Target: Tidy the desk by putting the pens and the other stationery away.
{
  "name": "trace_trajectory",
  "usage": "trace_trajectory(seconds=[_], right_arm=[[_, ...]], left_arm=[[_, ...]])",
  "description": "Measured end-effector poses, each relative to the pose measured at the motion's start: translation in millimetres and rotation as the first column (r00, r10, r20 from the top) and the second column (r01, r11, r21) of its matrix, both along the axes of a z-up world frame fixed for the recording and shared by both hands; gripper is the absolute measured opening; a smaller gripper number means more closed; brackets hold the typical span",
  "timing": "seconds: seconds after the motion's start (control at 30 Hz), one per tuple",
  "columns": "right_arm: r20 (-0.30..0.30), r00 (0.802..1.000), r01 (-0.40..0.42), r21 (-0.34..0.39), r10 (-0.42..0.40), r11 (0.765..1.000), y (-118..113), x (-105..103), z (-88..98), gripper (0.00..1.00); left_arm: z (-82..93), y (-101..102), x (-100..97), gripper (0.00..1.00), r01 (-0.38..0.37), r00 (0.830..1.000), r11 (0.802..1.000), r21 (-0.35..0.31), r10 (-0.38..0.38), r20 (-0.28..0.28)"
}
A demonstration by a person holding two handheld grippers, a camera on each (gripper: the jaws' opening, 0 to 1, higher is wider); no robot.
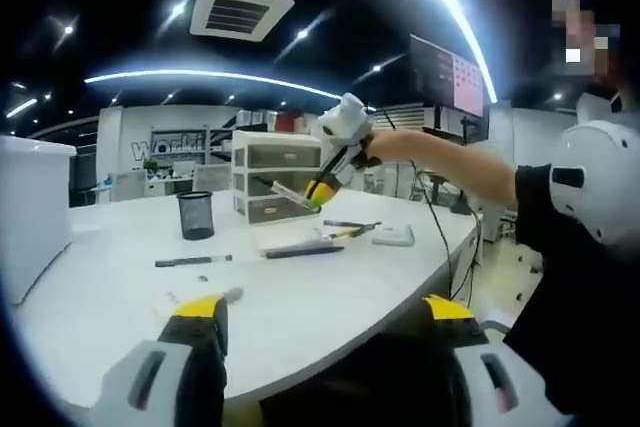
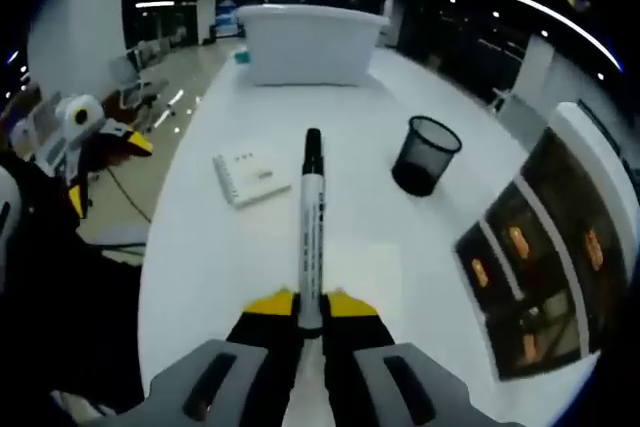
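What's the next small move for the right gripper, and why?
Probably swing the right gripper toward the black mesh pen cup and tip the marker in. The jaws are already shut on the marker, held above the white table, and the cup stands open just ahead to the right.

Background stuff: big white desk (image 1: 110,297) in an open office. A wall monitor (image 1: 447,74) hangs up high and there's a ceiling air vent (image 1: 238,11) overhead with long curved light strips. A large white bin (image 2: 310,42) sits at the far end of the desk. A person's black sleeve (image 1: 545,209) shows too.
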State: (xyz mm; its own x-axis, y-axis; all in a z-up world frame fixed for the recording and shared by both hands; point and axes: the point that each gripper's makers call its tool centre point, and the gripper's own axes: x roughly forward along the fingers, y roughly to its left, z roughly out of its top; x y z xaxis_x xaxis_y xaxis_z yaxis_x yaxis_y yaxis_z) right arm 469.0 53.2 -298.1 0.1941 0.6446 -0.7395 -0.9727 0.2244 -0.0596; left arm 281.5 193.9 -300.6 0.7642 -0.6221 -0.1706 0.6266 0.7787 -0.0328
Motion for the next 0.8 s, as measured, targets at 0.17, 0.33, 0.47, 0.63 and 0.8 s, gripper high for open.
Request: trace_trajectory(seconds=[0.17,0.33,0.47,0.63,0.8], right_arm=[[0.021,0.999,0.032,0.056,-0.033,0.998,-17.5,-10.6,5.4,0.07],[0.041,0.997,0.063,0.118,-0.068,0.991,-31.8,-21.2,10.4,0.07],[0.053,0.994,0.086,0.156,-0.095,0.984,-41.6,-28.1,11.2,0.07],[0.070,0.990,0.102,0.220,-0.120,0.970,-50.1,-36.1,14.4,0.07],[0.078,0.988,0.109,0.267,-0.135,0.957,-53.0,-43.0,13.9,0.07]], left_arm=[[2.5,-3.6,4.9,0.77,0.011,1.000,1.000,-0.001,-0.011,0.000],[7.5,-7.0,8.3,0.77,0.028,1.000,1.000,0.007,-0.028,0.007],[12.3,-8.0,12.5,0.77,0.031,0.999,1.000,0.001,-0.031,0.018],[13.6,-12.6,16.2,0.77,0.042,0.999,0.999,0.000,-0.042,0.018],[14.0,-15.9,19.1,0.77,0.051,0.999,0.999,-0.001,-0.051,0.017]])
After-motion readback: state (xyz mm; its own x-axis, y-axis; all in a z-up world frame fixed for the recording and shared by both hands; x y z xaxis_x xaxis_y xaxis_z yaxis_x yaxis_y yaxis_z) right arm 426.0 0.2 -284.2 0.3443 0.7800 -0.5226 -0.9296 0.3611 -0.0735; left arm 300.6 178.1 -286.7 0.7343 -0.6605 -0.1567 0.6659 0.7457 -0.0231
